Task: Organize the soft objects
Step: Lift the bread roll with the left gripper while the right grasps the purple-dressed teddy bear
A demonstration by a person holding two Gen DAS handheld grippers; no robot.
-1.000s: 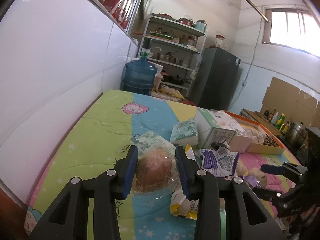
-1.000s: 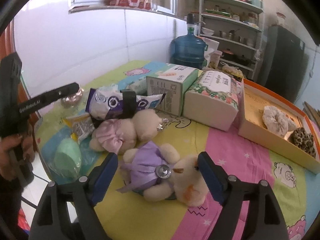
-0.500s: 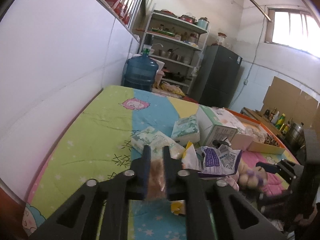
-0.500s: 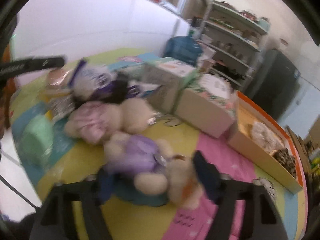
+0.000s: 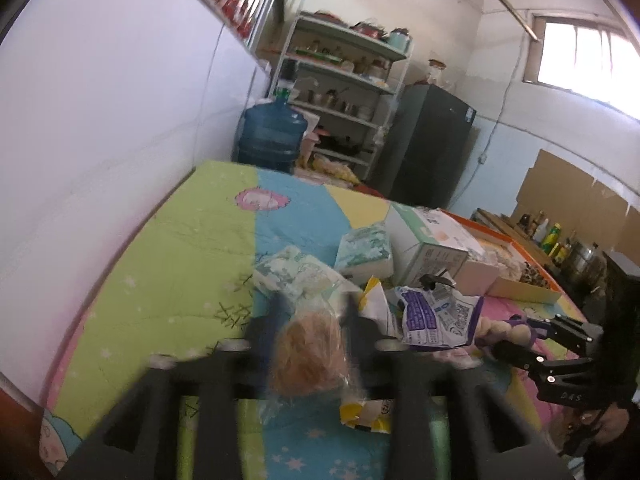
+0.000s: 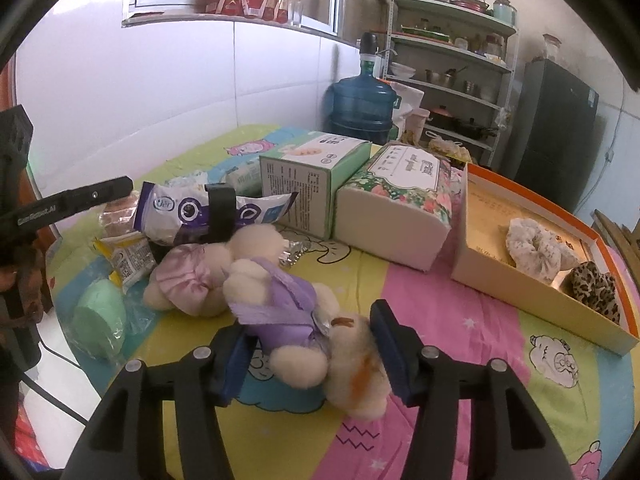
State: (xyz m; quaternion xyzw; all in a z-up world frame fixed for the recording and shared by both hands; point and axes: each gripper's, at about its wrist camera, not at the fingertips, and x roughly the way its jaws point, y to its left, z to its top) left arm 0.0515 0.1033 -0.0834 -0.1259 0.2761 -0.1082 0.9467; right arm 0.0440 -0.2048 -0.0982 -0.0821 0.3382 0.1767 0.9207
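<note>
A cartoon-print quilt (image 6: 460,312) covers the worktop by a white tiled wall (image 5: 100,120). Left tongs (image 5: 310,316) clamp a bagged bun (image 5: 308,354); right tongs (image 6: 312,344) straddle the purple-dressed plush bear (image 6: 288,312), apart, near the orange-rimmed box (image 6: 532,292).

The left gripper (image 5: 310,322) is blurred, its fingers (image 5: 276,320) on either side of a bagged bun (image 5: 308,356) above the colourful quilt (image 5: 168,280). Whether they press the bag is unclear. Just right of the bun lies a purple packet (image 5: 436,316); beyond it stand a white box (image 5: 428,244) and tissue packs (image 5: 364,248). The right gripper (image 5: 532,344) sits farther right, by a plush toy (image 5: 504,330).
</note>
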